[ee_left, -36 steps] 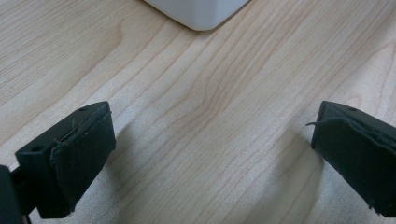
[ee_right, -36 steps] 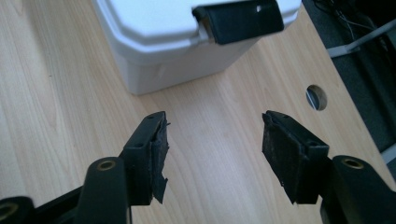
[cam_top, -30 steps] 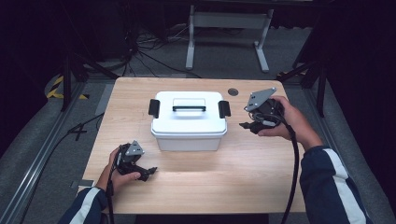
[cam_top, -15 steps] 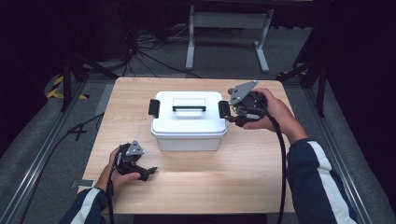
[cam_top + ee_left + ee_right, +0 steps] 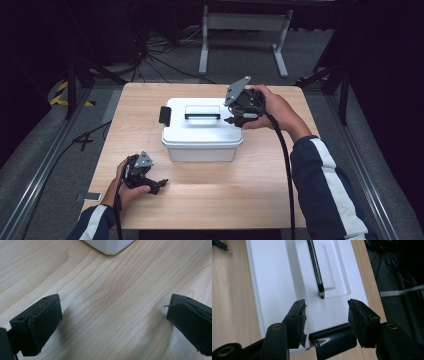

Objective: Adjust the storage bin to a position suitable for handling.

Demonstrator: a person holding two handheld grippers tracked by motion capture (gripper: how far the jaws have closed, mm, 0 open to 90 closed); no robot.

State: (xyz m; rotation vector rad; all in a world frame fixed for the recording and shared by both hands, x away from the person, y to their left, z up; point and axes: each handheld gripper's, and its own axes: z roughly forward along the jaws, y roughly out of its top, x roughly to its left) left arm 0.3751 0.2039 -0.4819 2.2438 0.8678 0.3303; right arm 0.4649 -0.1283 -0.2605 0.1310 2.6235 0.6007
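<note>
A white lidded box [image 5: 202, 132] with a black handle [image 5: 202, 116] stands in the middle of the wooden table [image 5: 225, 195]. My right gripper [image 5: 232, 120] hovers over the box's right end. In the right gripper view its jaws [image 5: 327, 312] have just been closing and stand half apart, with the black right latch [image 5: 333, 341] low between them and the handle [image 5: 315, 267] beyond; no pad clearly presses on the latch. The left latch [image 5: 165, 115] is uncovered. My left gripper [image 5: 159, 185] rests on the table at the front left, jaws [image 5: 113, 322] wide open over bare wood, with a corner of the box [image 5: 110, 245] ahead.
A metal stand [image 5: 245, 20] and loose cables lie on the dark floor past the table's far edge. A rail runs along the floor on the left, with yellow-black tape [image 5: 62, 92] beside it. A person's right sleeve [image 5: 325, 190] crosses the table's right front.
The right gripper has moved left from beside the box to over its right end, now covering the right latch. Its jaws have narrowed. The left gripper has stayed put.
</note>
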